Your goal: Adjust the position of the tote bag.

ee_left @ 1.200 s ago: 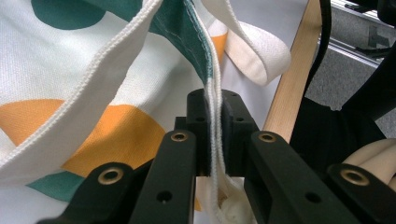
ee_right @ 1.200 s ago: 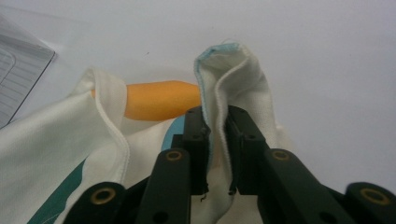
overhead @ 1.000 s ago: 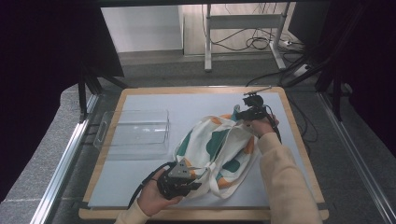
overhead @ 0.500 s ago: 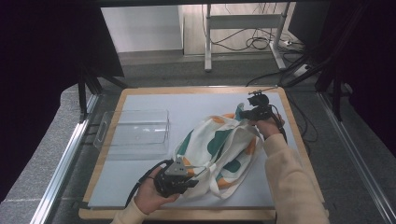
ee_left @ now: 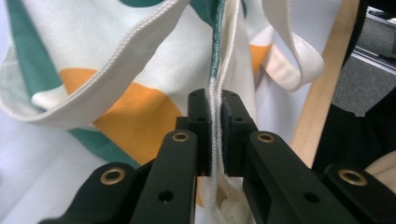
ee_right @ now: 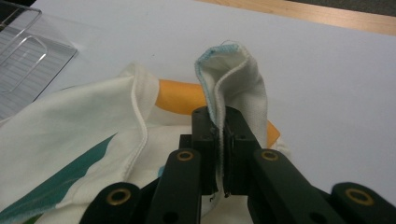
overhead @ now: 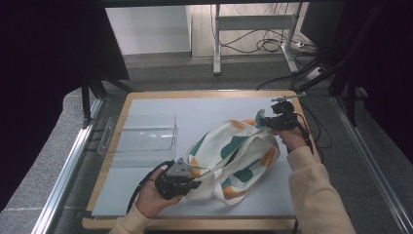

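Item: cloth tote bag (overhead: 234, 156), cream with teal and orange patches, two cream straps (overhead: 221, 170). It lies on the pale mat of the surface (overhead: 160, 105), right of centre in the high view, stretched on a slant from 7 o'clock to 1 o'clock between the two grippers. One strap loops toward the near edge.

Left gripper (overhead: 187, 179): at the 7 o'clock end of the bag, held in the person's left hand (overhead: 151, 197), grey three-cornered plate on top. In the left gripper view the jaws are pressed together on a folded cream hem of the bag (ee_left: 215, 126), which runs straight up between the pads; orange and teal cloth spreads to the left, a strap loop (ee_left: 299, 60) hangs to the right beside the wooden rim.

Right gripper (overhead: 267, 122): at the 1 o'clock end of the bag, near the far right corner of the surface, held in the right hand (overhead: 294, 139), cream sleeve behind it. In the right gripper view the jaws pinch a corner of the bag (ee_right: 233, 79), which stands up above the pads as a small peak with a light blue stitched edge; the corner looks raised off the mat.

Also present: clear plastic tray (overhead: 141, 134), at 9 o'clock of the bag, apart from it, on the left part of the surface. Wooden border (overhead: 204, 93) rims the mat.
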